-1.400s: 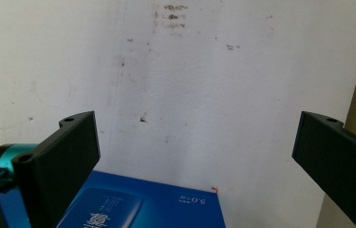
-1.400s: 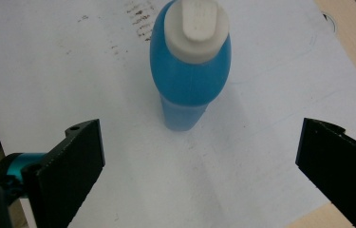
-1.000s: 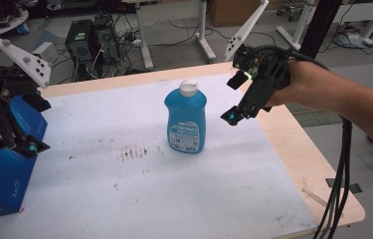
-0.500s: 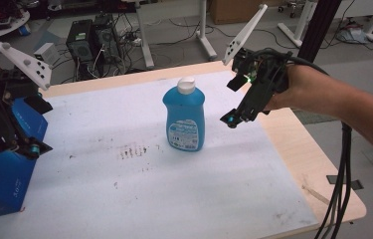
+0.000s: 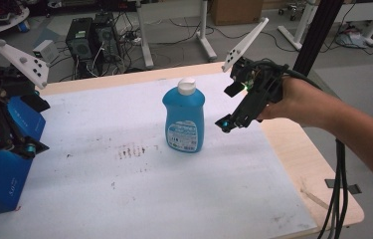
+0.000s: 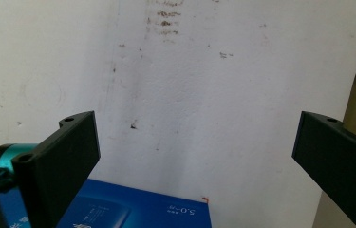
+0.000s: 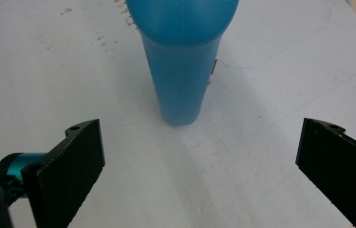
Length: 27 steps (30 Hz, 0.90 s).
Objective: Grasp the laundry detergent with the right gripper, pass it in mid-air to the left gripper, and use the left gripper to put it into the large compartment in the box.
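The right gripper (image 5: pixel 231 122) is hovering above the table, tilting down toward the blue bottle (image 5: pixel 184 119); its jaws are standing wide apart and holding nothing; in the right gripper view the bottle (image 7: pixel 181 61) is standing ahead of the fingers (image 7: pixel 78 161), centred on the gap between them but well beyond their tips, so nothing is lying between the pads. The bottle is standing upright on the white table cover (image 5: pixel 174 199), with its white cap (image 5: pixel 186 85) on top and its label (image 5: pixel 181 135) facing the person's side; seen from above, the right fingertips are sitting just beside the bottle's right flank, apart from it, at about mid-body height.

The left gripper (image 5: pixel 17 144) is resting over the blue box (image 5: pixel 0 169) at the left edge of the table; its jaws are likewise spread wide and gripping nothing; in the left gripper view the top edge of the box (image 6: pixel 137 211) is showing below and between the fingers (image 6: pixel 66 156), nearer the left one, while the stained white cover (image 6: pixel 190 71) is stretching out ahead of the tips. Whether the left fingers are touching the box I cannot tell.
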{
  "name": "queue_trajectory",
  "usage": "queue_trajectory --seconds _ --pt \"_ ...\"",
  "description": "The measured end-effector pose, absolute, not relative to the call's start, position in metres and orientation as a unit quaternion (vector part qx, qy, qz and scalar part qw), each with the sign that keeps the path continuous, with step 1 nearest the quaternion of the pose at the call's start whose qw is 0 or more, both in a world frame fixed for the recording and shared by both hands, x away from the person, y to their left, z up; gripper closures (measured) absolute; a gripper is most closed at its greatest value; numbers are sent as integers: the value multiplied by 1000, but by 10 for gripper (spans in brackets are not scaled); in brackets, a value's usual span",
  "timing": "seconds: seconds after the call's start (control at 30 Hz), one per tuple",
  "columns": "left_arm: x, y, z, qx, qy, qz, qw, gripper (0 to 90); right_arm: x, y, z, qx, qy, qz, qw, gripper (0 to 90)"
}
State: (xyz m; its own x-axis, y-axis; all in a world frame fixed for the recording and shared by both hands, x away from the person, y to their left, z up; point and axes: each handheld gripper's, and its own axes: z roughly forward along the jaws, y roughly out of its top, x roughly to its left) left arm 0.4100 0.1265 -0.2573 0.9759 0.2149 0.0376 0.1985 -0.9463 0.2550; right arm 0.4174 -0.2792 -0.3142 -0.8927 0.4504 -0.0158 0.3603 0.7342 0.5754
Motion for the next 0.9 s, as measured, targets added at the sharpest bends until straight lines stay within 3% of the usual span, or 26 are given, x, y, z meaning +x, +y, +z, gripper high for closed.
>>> queue_trajectory --seconds 0.9 --pt "419 131 -264 985 113 25 125 18 425 -275 -353 221 897 378 68 12"
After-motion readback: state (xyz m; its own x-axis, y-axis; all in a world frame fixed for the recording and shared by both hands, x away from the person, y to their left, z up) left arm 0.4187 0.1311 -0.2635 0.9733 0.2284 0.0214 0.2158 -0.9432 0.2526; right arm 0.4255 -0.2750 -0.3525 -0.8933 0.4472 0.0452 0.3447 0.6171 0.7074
